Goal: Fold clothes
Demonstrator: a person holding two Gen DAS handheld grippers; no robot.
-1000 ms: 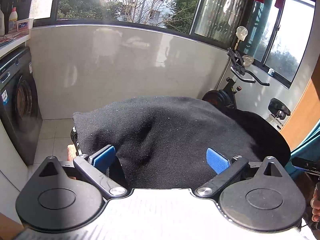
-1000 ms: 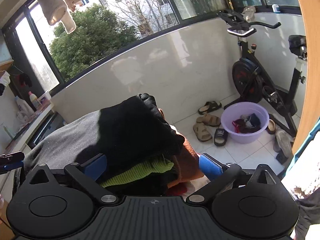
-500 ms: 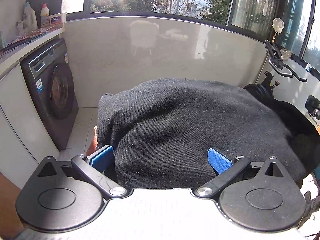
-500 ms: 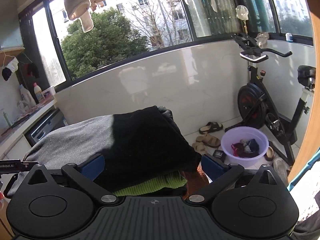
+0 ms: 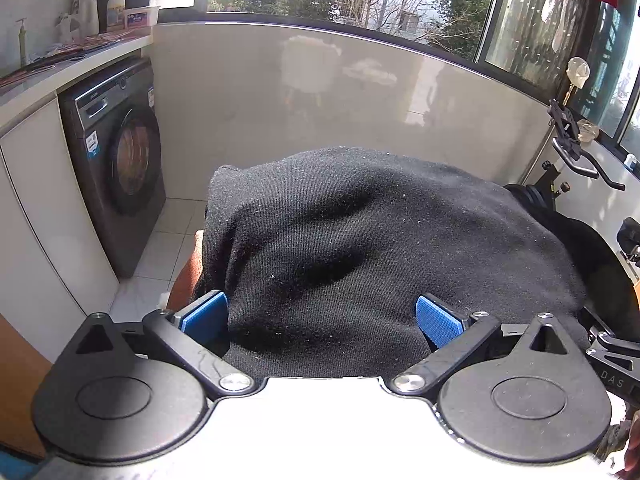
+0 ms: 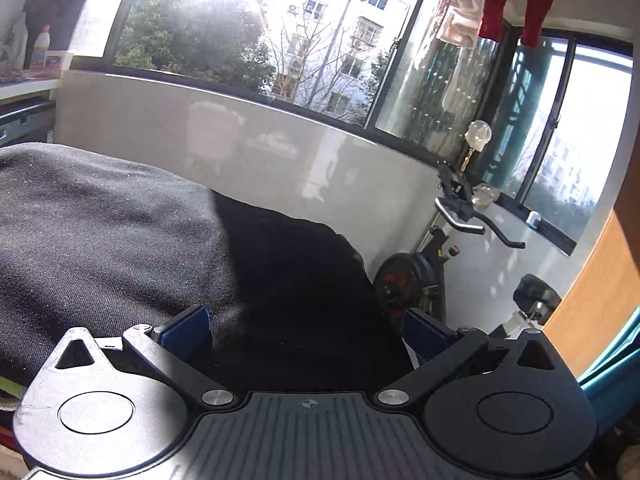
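Note:
A folded black knit garment (image 5: 380,248) lies as a thick bundle in front of both grippers. In the left wrist view it fills the gap between the blue pads of my left gripper (image 5: 320,316), whose jaws stand wide apart around its near edge. In the right wrist view the same black garment (image 6: 160,240) lies between the wide-set pads of my right gripper (image 6: 306,326). Whether the pads press on the cloth cannot be told. An orange-brown item (image 5: 186,276) and a strip of green cloth (image 6: 10,390) show under the garment.
A washing machine (image 5: 120,160) stands at the left under a counter with bottles (image 5: 92,12). A low tiled wall (image 5: 320,100) with windows runs behind. An exercise bike (image 6: 440,264) stands at the right. Red clothing (image 6: 520,0) hangs overhead.
Both grippers have swung and shifted along the bundle: the washing machine came into the left view. The right view turned up and right, losing the floor, sandals and purple basin. Jaw width is unchanged.

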